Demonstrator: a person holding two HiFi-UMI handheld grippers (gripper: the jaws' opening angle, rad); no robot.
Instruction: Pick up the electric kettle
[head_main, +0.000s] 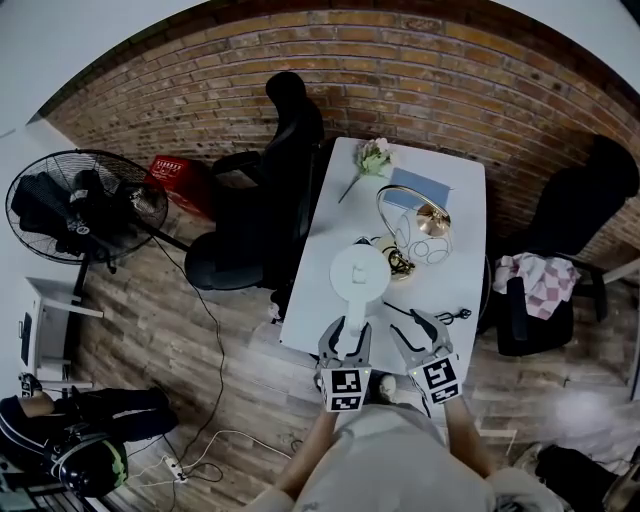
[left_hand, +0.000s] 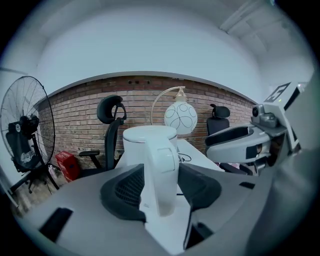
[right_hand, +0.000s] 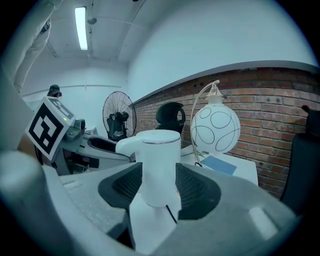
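We see the left gripper (head_main: 347, 332) clamped on the lid-closed electric kettle (head_main: 358, 272) by its handle (left_hand: 160, 175), while the right gripper (head_main: 421, 328) stands parted and empty.

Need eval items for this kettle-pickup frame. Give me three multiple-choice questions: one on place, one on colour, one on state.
1. Where does the round white globe lamp stand?
A) on the floor
B) on the white table, beyond the white electric kettle
C) hung on the brick wall

2. What colour is the plastic crate beside the black office chair?
A) red
B) green
C) yellow

3. What does the left gripper have between its fingers?
A) nothing
B) the lamp's stem
C) the kettle's handle

Key:
1 B: the head view shows the lamp on the tabletop, past the kettle.
2 A: the crate is plainly red in the head view.
3 C: in the left gripper view the handle fills the gap, with a finger against each side.
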